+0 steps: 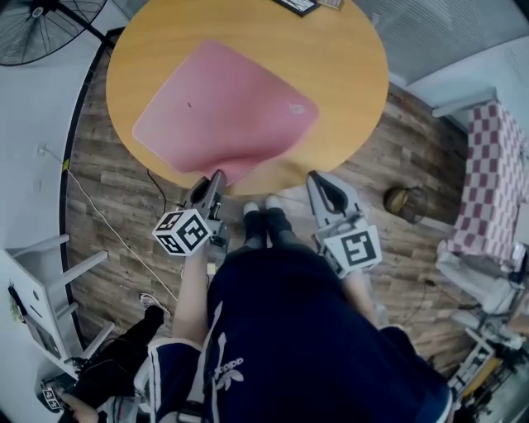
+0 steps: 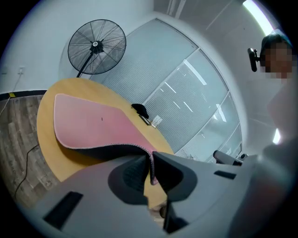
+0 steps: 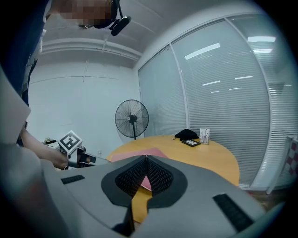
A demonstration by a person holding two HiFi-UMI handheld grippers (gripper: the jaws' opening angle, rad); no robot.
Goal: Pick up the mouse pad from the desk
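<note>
A pink mouse pad [image 1: 223, 103] lies on the round wooden table [image 1: 347, 74], with its near edge reaching the table's rim. My left gripper [image 1: 218, 175] is shut on that near edge, and the edge is raised off the table. In the left gripper view the pad [image 2: 93, 123] curls up into the gripper [image 2: 151, 160], showing its dark underside. My right gripper [image 1: 314, 176] hangs just off the table's near rim, to the right of the pad. It [image 3: 145, 160] is shut with nothing in it, and the pad [image 3: 129, 154] shows beyond it.
A black standing fan [image 1: 41, 25] is at the far left, past the table. Dark small items [image 1: 297, 5] sit at the table's far edge. A white rack [image 1: 41, 281] stands on the floor at the left, a checked cloth [image 1: 492, 182] at the right. My feet [image 1: 264, 215] are under the near rim.
</note>
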